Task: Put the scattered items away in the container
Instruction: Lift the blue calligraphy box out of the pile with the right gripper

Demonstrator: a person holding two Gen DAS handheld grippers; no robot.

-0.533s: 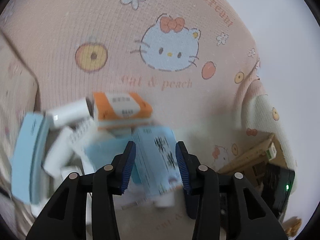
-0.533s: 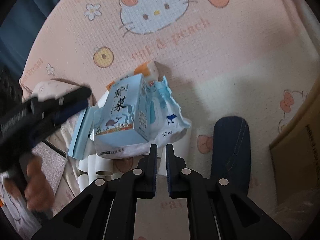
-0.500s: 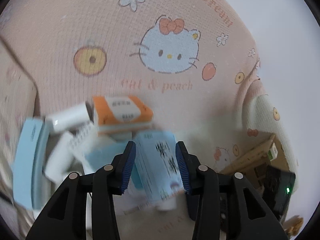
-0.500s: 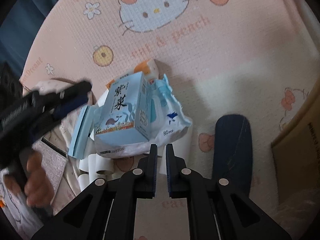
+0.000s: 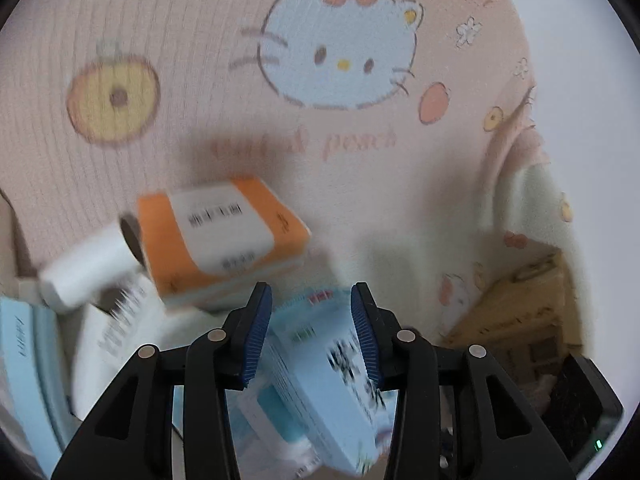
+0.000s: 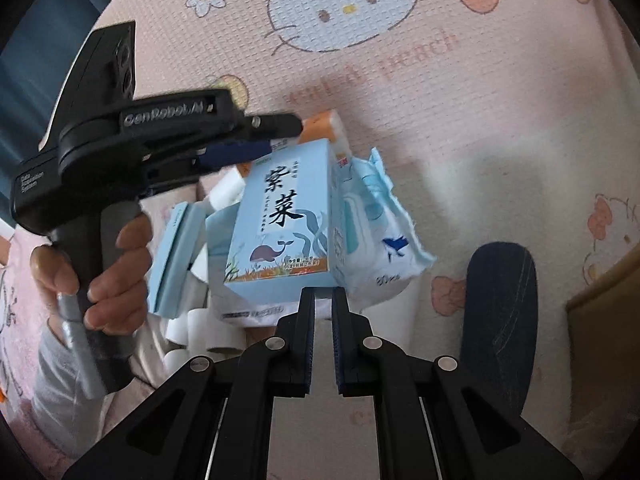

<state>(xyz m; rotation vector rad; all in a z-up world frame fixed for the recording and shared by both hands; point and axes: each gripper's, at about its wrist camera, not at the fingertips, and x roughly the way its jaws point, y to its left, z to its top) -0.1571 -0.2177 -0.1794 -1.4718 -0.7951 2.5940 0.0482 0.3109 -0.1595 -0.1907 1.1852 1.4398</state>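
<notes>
Left gripper (image 5: pixel 311 334) half open astride the pale blue box (image 5: pixel 320 380), no clear grip; right gripper (image 6: pixel 323 336) shut, empty; clamp off-centre and the box tips onto the orange pack (image 5: pixel 224 240)

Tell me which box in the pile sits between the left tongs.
The light blue box with the whale picture; the orange box lies beyond the left tongs, outside them.

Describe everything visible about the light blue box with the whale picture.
The light blue box is a printed carton with large dark characters, a purple whale and seaweed artwork on its face, and a barcode on a side. It stands tilted on the pile, leaning against a white and blue wipes pack, with an orange box behind it. The left gripper straddles its upper end; contact is unclear through blur.
</notes>
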